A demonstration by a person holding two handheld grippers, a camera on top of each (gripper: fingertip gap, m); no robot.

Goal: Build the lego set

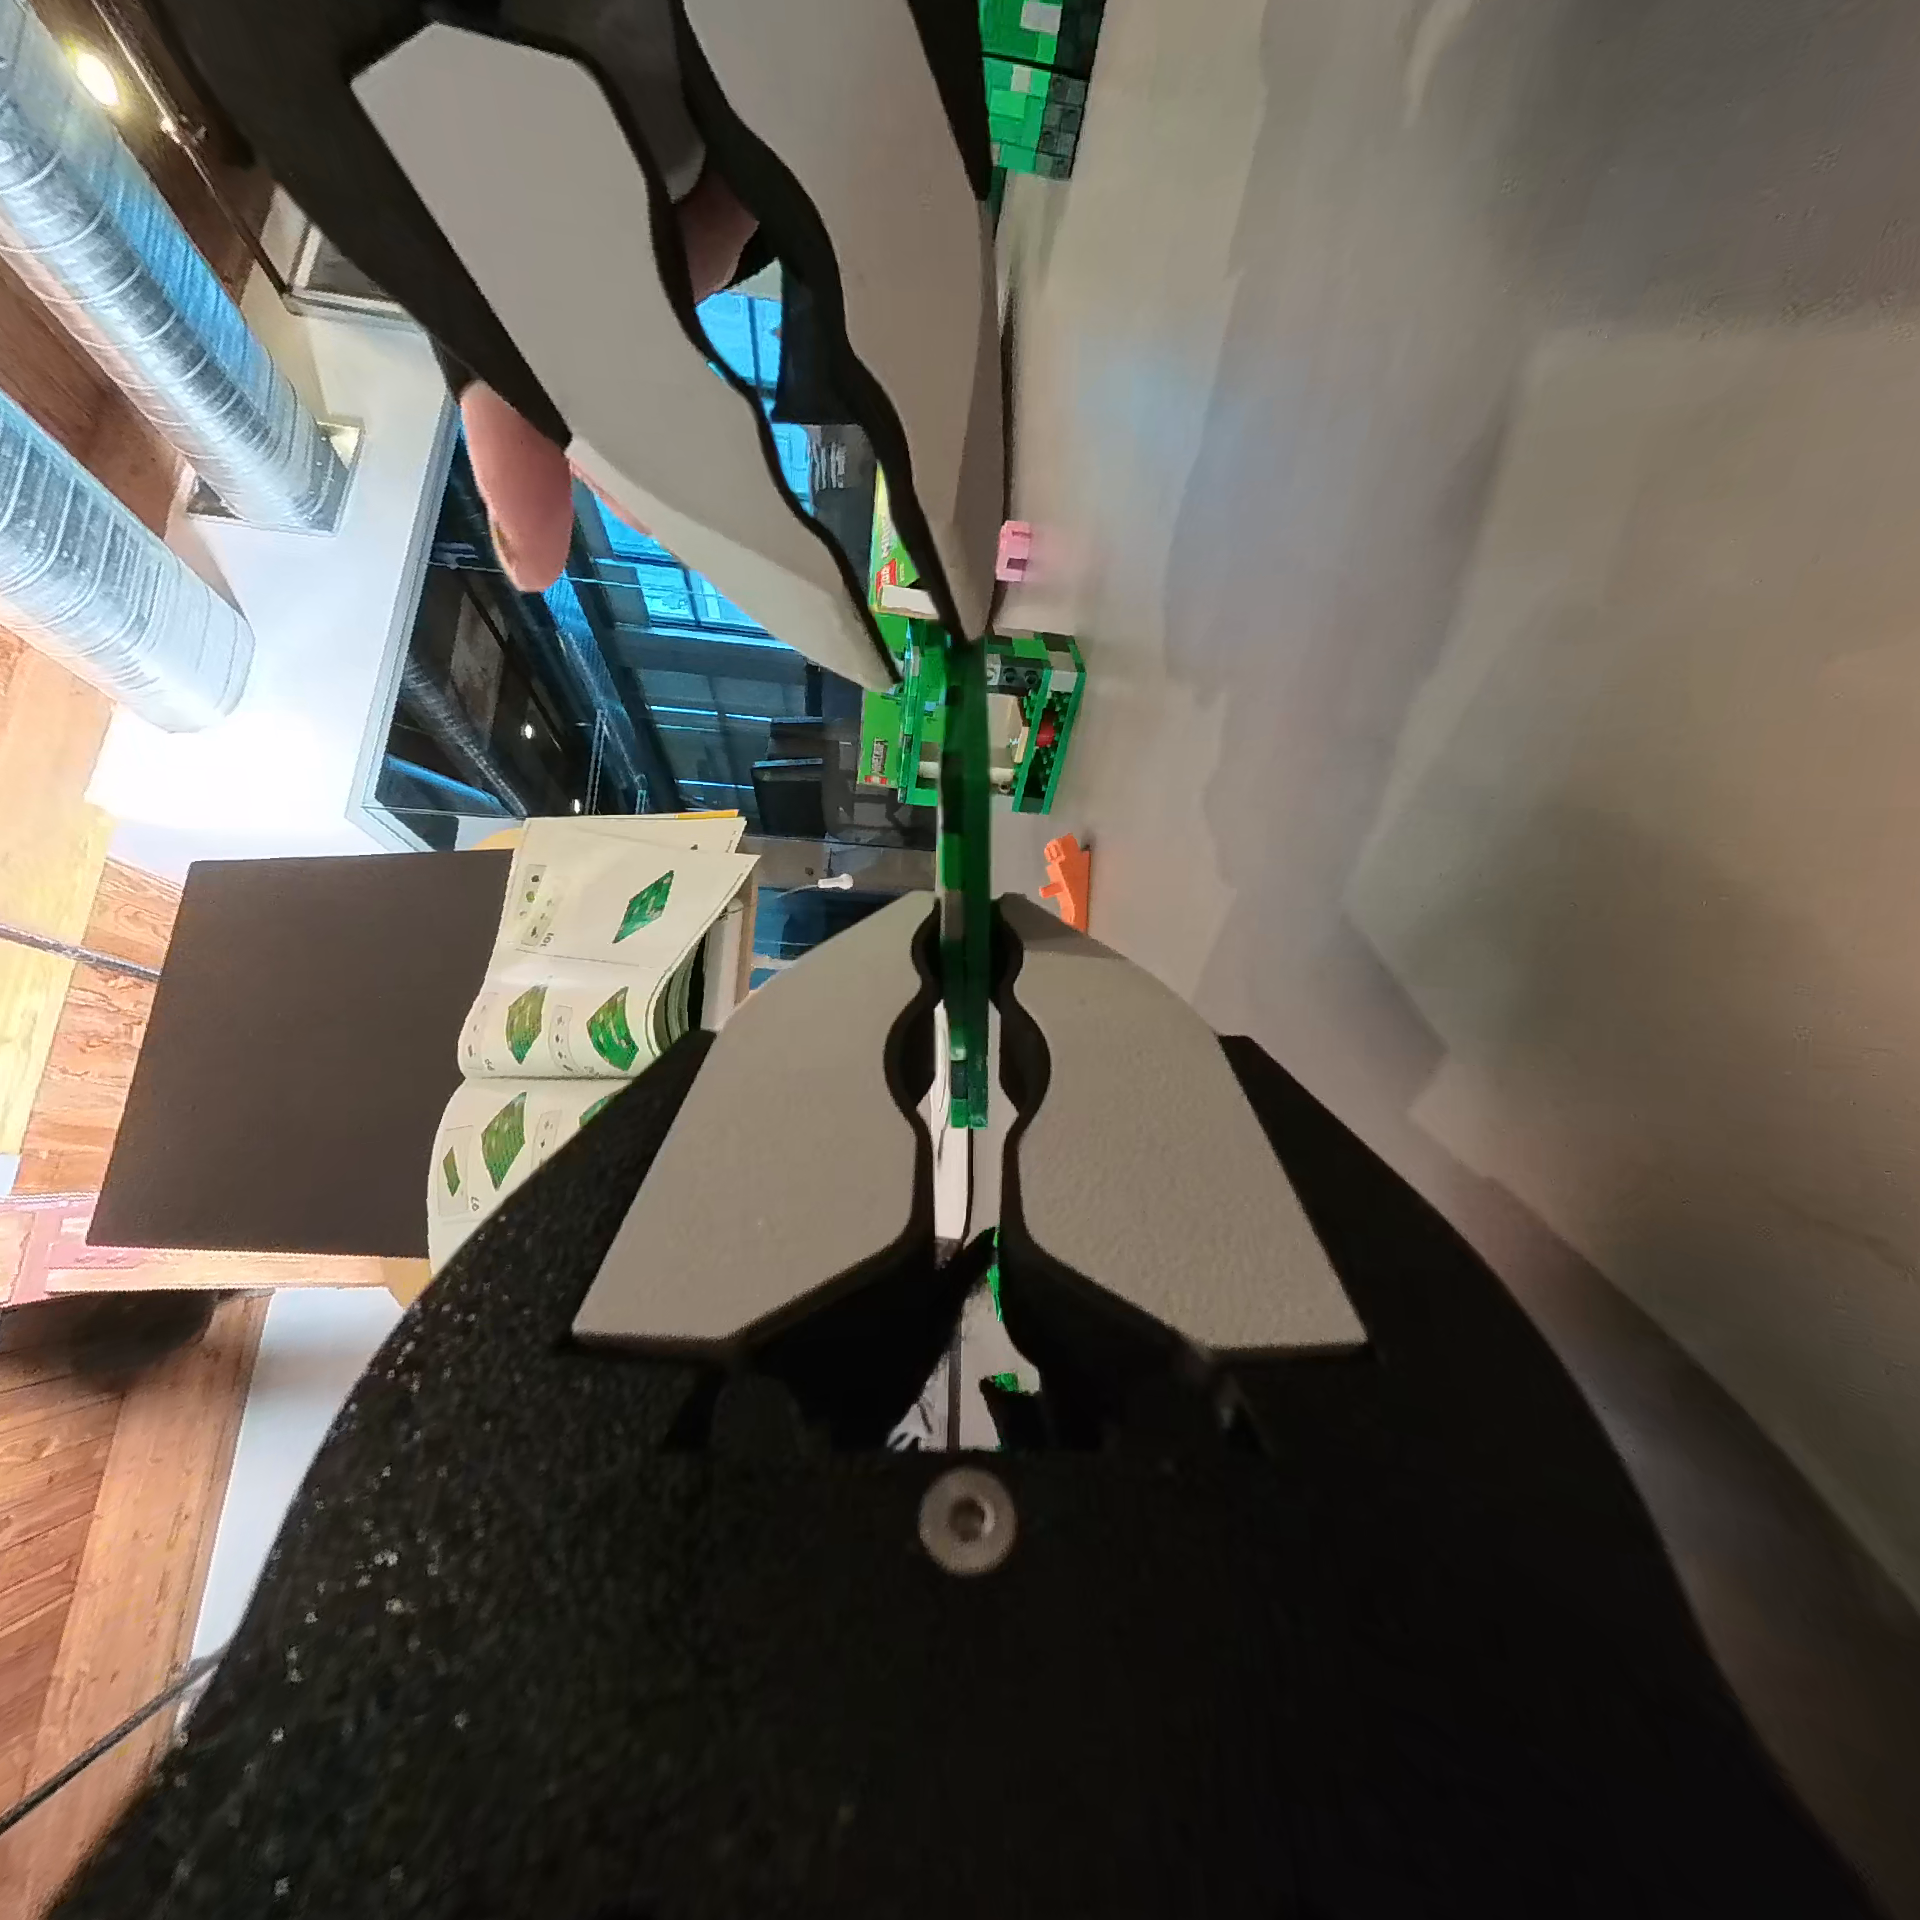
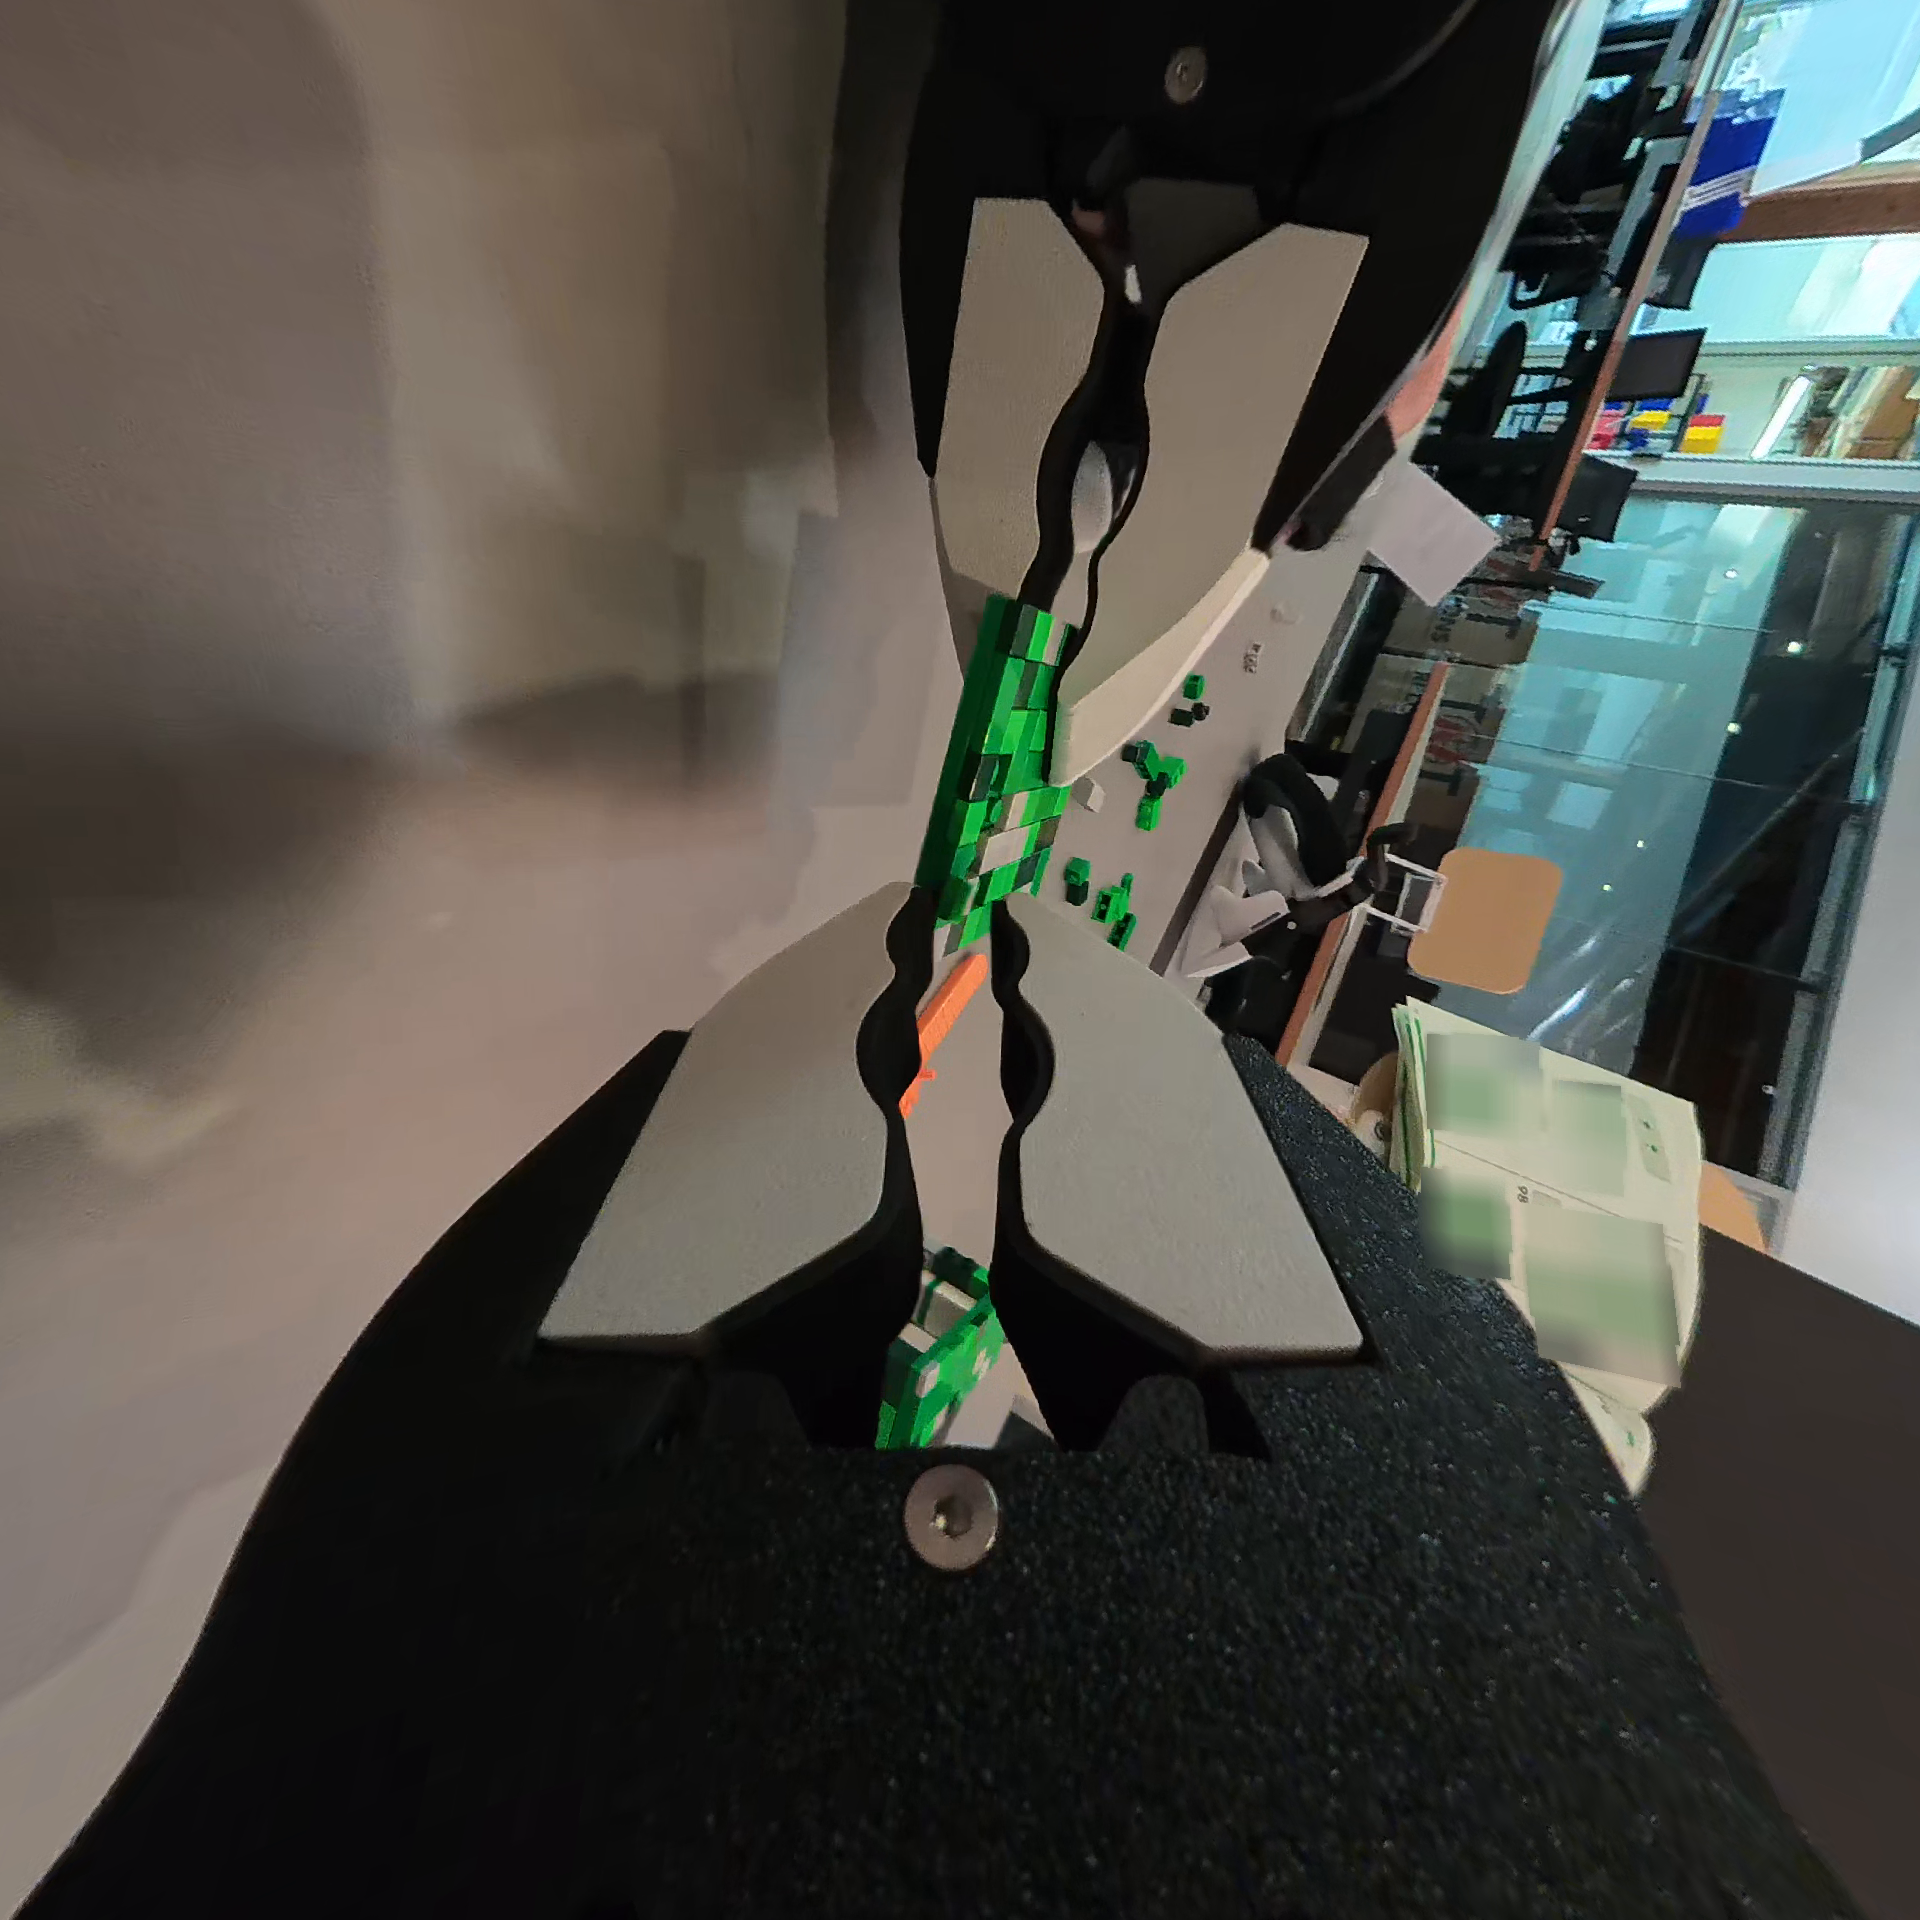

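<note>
I have the green lego panel [image 2: 992, 769] clamped edge-on between both tongs, left tongs [image 1: 966, 935] and right tongs [image 2: 951, 914], above the counter [image 1: 1455, 623]. Next, I judge, seat it onto the green build [image 1: 997, 717] squarely.

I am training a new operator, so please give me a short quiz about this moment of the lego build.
1. True or false: the left gripper and the right gripper both clamp the green lego panel.
2. What colour is the brick separator on the table? A) orange B) blue C) yellow
3. In the left wrist view, which paper thing is open to the left of the left gripper?

Key: 1 true; 2 A; 3 the instruction booklet.
</note>
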